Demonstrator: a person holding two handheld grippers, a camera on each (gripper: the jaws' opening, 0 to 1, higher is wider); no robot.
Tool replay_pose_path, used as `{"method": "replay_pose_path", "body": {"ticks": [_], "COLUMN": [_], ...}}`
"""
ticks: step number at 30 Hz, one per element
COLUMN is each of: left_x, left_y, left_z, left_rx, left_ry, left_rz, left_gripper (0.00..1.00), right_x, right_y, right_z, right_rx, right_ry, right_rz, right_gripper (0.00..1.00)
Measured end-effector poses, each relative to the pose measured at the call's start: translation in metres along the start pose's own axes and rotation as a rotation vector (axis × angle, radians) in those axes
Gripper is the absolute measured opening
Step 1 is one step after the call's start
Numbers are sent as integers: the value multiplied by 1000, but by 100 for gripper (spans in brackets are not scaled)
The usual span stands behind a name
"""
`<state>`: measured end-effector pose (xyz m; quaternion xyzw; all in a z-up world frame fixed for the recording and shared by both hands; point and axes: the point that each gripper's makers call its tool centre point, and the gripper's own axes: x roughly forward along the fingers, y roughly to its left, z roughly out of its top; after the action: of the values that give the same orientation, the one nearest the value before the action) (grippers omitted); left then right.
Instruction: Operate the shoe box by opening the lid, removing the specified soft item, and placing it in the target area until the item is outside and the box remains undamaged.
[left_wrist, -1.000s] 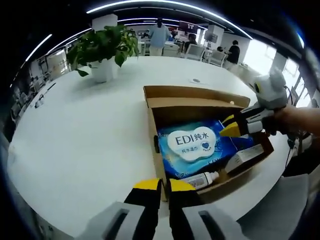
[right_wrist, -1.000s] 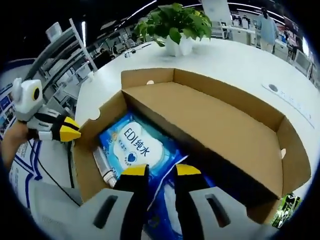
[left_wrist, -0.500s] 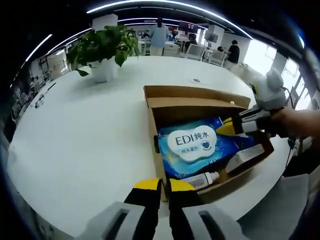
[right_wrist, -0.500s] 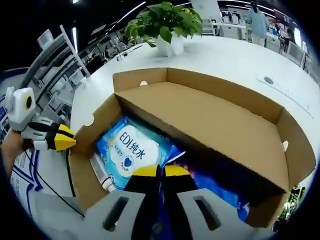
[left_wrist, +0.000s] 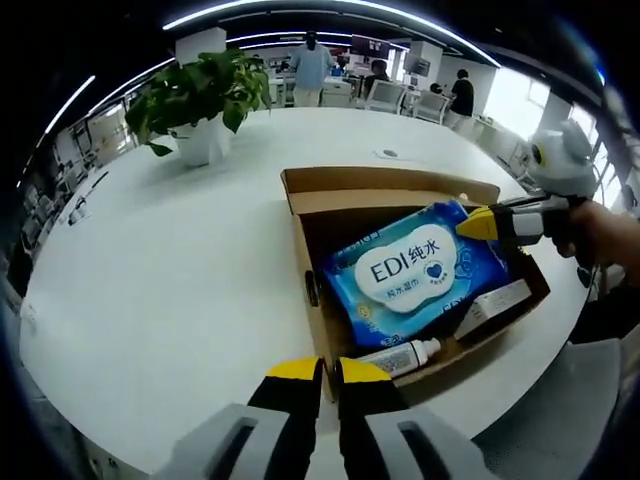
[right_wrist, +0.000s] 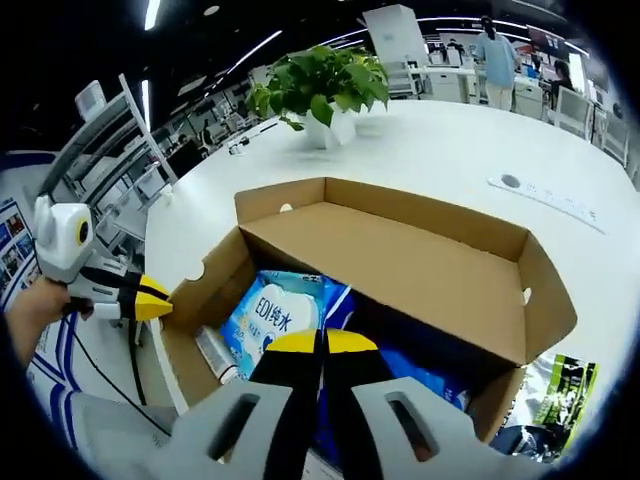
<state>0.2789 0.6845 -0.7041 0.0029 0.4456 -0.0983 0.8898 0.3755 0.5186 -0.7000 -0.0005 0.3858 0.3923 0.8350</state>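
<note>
An open cardboard shoe box (left_wrist: 390, 185) lies on a white round table (left_wrist: 150, 270). Inside it a blue EDI wet-wipes pack (left_wrist: 415, 270) is tilted up at its far corner. My right gripper (left_wrist: 478, 224) comes in from the right, shut on that corner. In the right gripper view my own jaws (right_wrist: 322, 342) are closed on the pack (right_wrist: 280, 310) above the box (right_wrist: 400, 250). My left gripper (left_wrist: 322, 370) is shut, its yellow tips against the box's near corner; the same gripper (right_wrist: 152, 294) sits at the box's left wall.
A white bottle (left_wrist: 400, 357) and a small white carton (left_wrist: 490, 305) lie in the box beside the pack. A potted plant (left_wrist: 200, 100) stands at the far side of the table. People and chairs are in the background. A person's hand (left_wrist: 600, 235) holds the right gripper.
My right gripper closed on the wipes pack and raised it, so the pack now tilts up out of the box. The left gripper stayed at the box corner.
</note>
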Motion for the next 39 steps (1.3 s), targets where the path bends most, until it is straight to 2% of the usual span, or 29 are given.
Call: {"method": "replay_pose_path", "body": {"ticks": [4,8,13,17,20,25,31,33,34,35,39], "left_x": [-2,-8,-12,-1,9,30,50,54,59,61,68], "left_y": [-1,-5,-21,-37,-44,-58,-66,-71,-77,-79,-82], "left_z": [2,11,32,42,42,39,34,32,30,28,22], "left_rx": [24,54,73,69,71,53,43,-1,-74,-98,-131], "left_ry": [9,2,-37,-47,-33,10,67,90,103,116,133], "left_rz": [10,9,-30,-86,-114,-189,-233,-267,-303,-320,-337], "left_gripper": [5,8,11,15,16,19,24,24,24,23,22], "right_x": [-11,-21,-32,-35,-34,-32,-30,-30,-30,-30,-30], "right_y": [-8,-10,-16,-30,-36,-40,-48,-49,-49,-49,-49], "right_z": [-3,-5,-8,-17,-22,-27,-32,-33,-34,-34,-33], "right_rx": [38,45,52,69,83,54,50,49,47,48,43], "right_ry": [-16,-28,-37,-24,-19,-5,5,5,4,3,-2], "right_rz": [-9,-20,-37,-69,-73,-85,-93,-94,-93,-92,-90], "right_gripper": [0,0,0,0,0,0,0,0,0,0,0]}}
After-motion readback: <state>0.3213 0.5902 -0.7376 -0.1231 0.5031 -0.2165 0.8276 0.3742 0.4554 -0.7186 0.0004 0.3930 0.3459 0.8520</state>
